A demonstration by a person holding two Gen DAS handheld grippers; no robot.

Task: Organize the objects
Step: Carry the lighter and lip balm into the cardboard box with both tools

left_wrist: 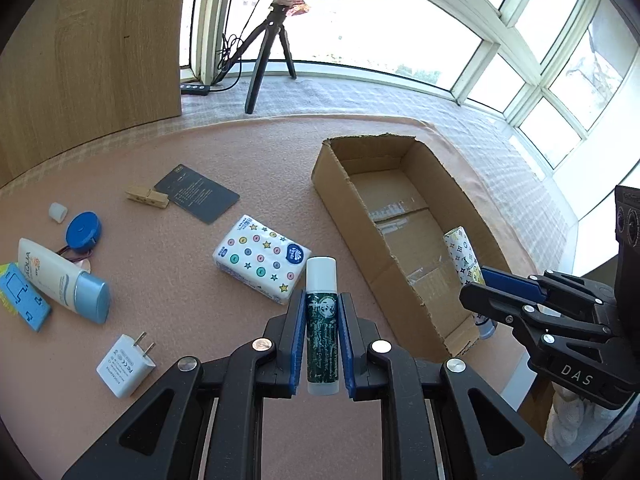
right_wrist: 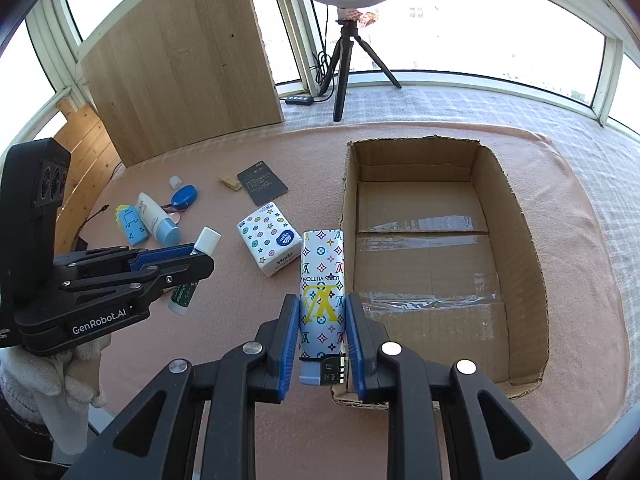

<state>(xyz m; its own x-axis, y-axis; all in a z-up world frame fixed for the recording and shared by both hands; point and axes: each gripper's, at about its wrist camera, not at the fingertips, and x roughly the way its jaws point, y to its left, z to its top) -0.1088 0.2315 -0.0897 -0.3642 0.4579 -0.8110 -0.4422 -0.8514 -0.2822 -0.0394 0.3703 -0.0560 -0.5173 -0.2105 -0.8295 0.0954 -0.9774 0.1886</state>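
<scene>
My left gripper (left_wrist: 322, 304) is shut on a green lip-balm tube with a white cap (left_wrist: 321, 320) and holds it above the pink mat, left of the open cardboard box (left_wrist: 344, 196). The tube also shows in the right wrist view (right_wrist: 192, 268), in the left gripper (right_wrist: 196, 256). My right gripper (right_wrist: 322, 308) is shut on a white patterned lighter (right_wrist: 322, 280) at the box's (right_wrist: 524, 240) near left corner. The right gripper (left_wrist: 476, 292) and the lighter (left_wrist: 464, 256) show over the box in the left wrist view. The box looks empty inside.
On the mat left of the box lie a tissue pack (left_wrist: 260, 258), a white charger plug (left_wrist: 126, 364), a sunscreen tube (left_wrist: 64, 280), a blue round tape (left_wrist: 83, 228), a clothespin (left_wrist: 147, 197), a dark card (left_wrist: 197, 193) and a blue holder (left_wrist: 22, 296). A tripod (left_wrist: 266, 52) stands behind.
</scene>
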